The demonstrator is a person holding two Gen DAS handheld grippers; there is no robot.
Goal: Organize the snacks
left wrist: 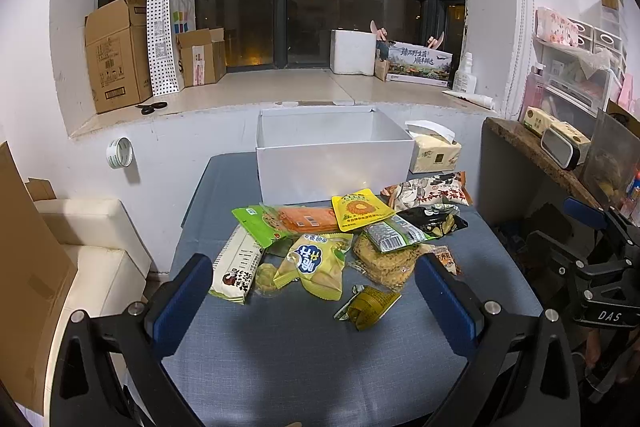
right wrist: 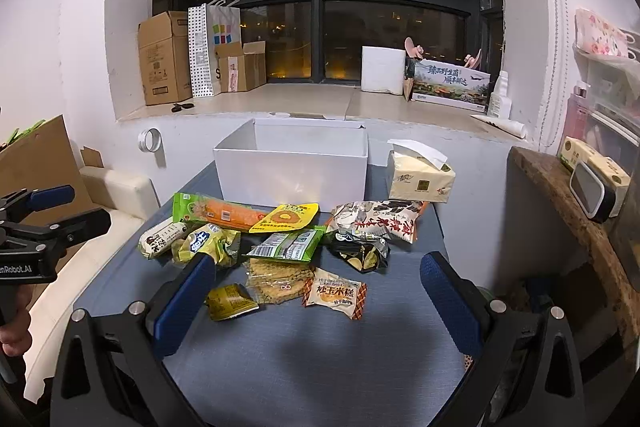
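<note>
White box (left wrist: 334,163) open-topped, interior hidden from me, snack pile (left wrist: 340,239) just before it, carrot packet (right wrist: 224,213) lengthwise along box front, left gripper (left wrist: 314,295) and right gripper (right wrist: 318,301) both spread, holding nothing.

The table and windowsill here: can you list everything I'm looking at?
white box: one, white, open, back of the blue table
snack packets: about ten, green, yellow, orange, black, piled in front of the box
corn cake packet: one, white and orange, nearest edge of the pile
tissue pack: one, cream, right of the box
cardboard boxes: two, brown, left on the windowsill
paper bag: one, white with dots, between those boxes
scissors: one, black, on the sill
foam box: one, white, right on the sill
tape roll: one, on the wall under the sill
left gripper: blue pads, open, empty
right gripper: blue pads, open, empty
</note>
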